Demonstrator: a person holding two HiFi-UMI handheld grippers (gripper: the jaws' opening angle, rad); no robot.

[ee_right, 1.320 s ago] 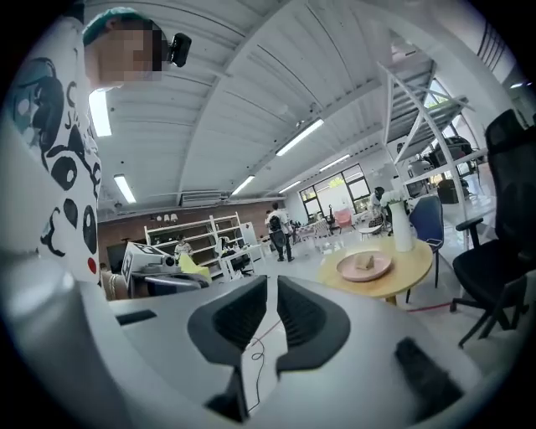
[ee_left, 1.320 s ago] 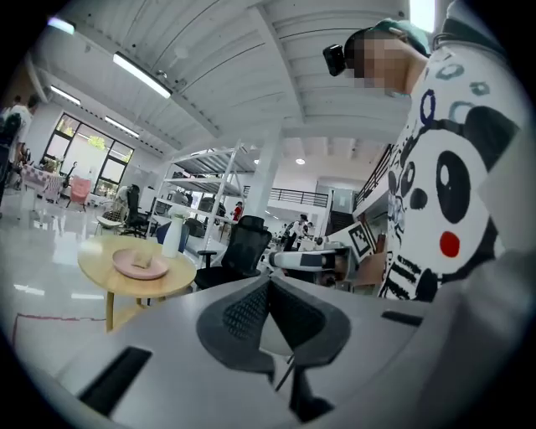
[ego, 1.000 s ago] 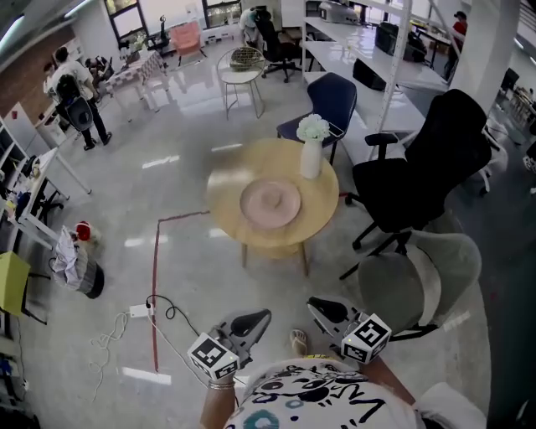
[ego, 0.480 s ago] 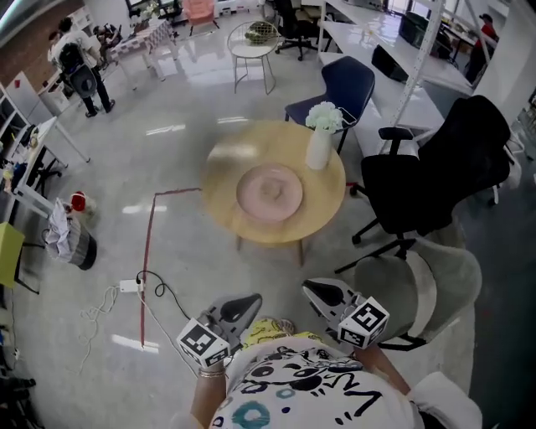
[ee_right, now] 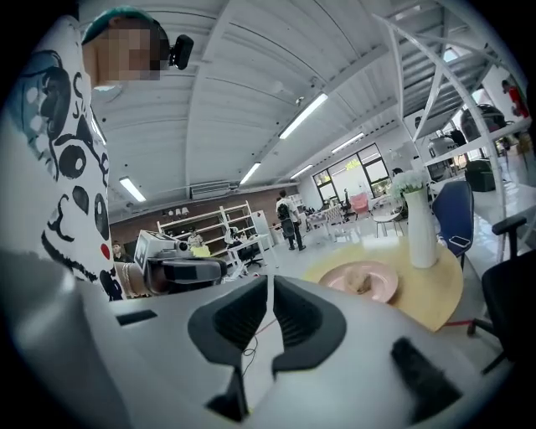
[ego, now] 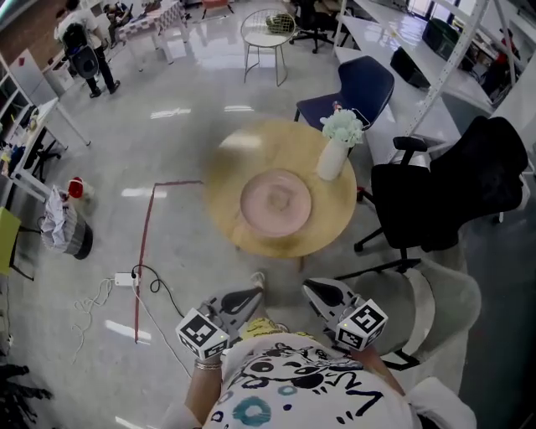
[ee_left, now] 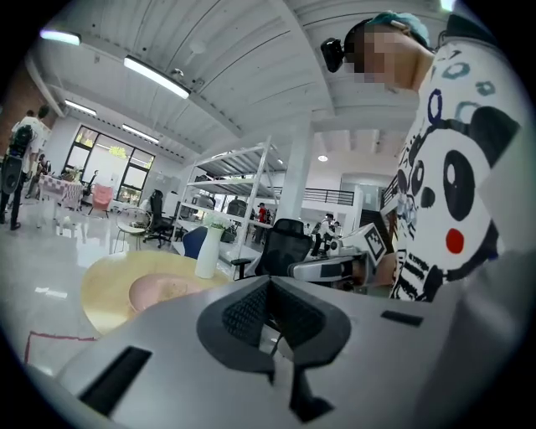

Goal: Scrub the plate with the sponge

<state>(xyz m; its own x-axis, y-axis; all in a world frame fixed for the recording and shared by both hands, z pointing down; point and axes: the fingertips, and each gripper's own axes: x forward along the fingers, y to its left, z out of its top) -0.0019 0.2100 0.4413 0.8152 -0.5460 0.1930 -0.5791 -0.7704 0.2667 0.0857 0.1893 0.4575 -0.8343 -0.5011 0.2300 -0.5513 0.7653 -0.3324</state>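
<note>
Though shut, left tool (ego: 249,297), right tool (ego: 315,290) near-level.

White T-shirt (ego: 310,390) here, splashed with black panda cartoons, plus teal and red spots. Teal cap (ee_left: 394,18), black head camera (ee_left: 333,52), a bracelet (ego: 208,363). Left gripper (ego: 256,293) and right gripper (ego: 311,288): grey shells, black ribbed fingers (ee_left: 243,314), and each carries a black-and-white marker cube (ego: 202,333).

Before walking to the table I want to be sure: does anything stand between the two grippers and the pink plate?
Nothing visible does. From the left gripper and the right gripper to the plate there is only floor and the table's near edge. The vase stands beside the plate's far right, off the path.
</note>
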